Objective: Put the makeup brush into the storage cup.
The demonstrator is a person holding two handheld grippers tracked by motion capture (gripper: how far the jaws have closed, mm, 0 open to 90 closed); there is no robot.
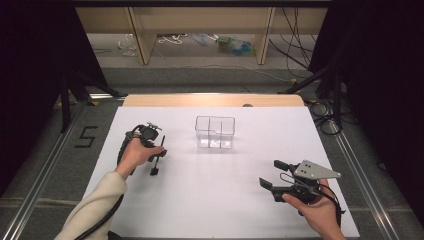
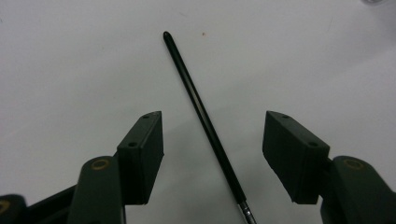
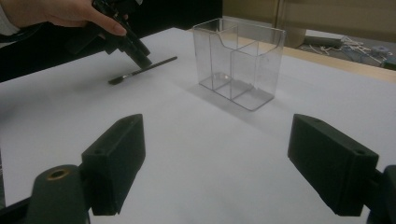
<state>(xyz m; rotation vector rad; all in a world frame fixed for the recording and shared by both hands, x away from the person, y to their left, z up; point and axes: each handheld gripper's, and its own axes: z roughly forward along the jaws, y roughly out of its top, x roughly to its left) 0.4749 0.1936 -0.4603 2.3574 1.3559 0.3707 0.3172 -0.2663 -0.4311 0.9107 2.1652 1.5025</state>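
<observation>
White table point(image 1: 210, 200), clear organizer point(image 1: 215, 132) near its far edge. Thin black brush point(image 2: 205, 126) lies flat left of the organizer, between the left gripper point(image 2: 212, 154) jaws, untouched. Right gripper point(image 3: 217, 163) open, empty. Risk: brush v. slim, pads may skid over it or roll it away.

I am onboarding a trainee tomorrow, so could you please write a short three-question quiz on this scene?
1. True or false: the left gripper jaws already pinch the brush.
2. Which stands nearer the clear organiser: A) the left gripper, B) the right gripper?
3. What lies between the right gripper's jaws?

Key:
1. False; the brush lies on the white table between the jaws, with gaps on both sides.
2. A.
3. Nothing; they stand open above bare table.
</observation>
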